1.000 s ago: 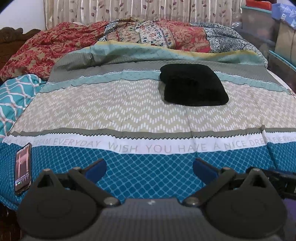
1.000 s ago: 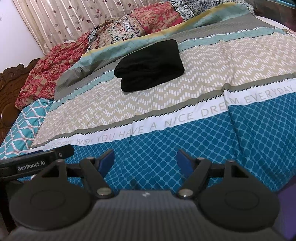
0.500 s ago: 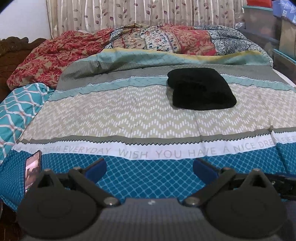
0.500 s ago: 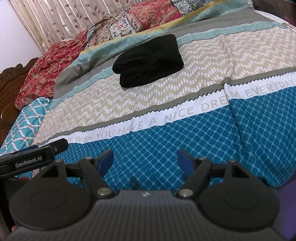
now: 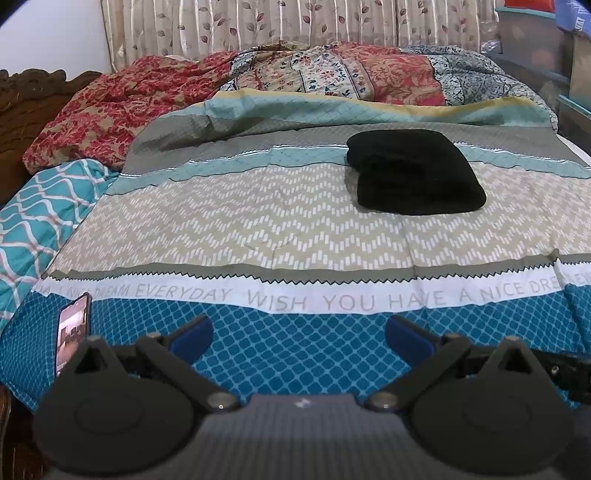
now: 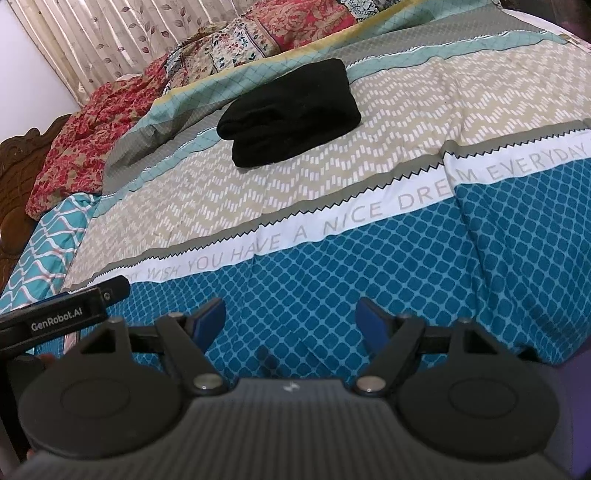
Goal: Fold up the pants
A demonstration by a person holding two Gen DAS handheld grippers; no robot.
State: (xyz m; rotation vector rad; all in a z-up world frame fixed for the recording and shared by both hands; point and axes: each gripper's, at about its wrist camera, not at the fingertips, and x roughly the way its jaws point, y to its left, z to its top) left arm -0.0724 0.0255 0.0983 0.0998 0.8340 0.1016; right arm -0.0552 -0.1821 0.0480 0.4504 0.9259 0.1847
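Note:
Black pants (image 5: 413, 171) lie folded into a compact bundle on the beige zigzag band of the bedspread, right of centre in the left wrist view and at upper centre (image 6: 291, 112) in the right wrist view. My left gripper (image 5: 298, 334) is open over the blue lattice band near the bed's front edge, far short of the pants, with nothing between its blue pads. My right gripper (image 6: 291, 321) is open too, over the same blue band and empty. The left gripper's body (image 6: 62, 317) shows at the left of the right wrist view.
A phone (image 5: 74, 332) with a lit screen lies on the bedspread's front left corner. Crumpled red and patterned quilts (image 5: 325, 74) pile up at the far side before a curtain (image 5: 295, 22). A carved wooden headboard (image 6: 14, 166) stands left; boxes (image 5: 554, 44) stand at right.
Both views have tilted slightly, so the pants sit a little lower in the left wrist view. The grippers stay open and in place; the pants have not moved.

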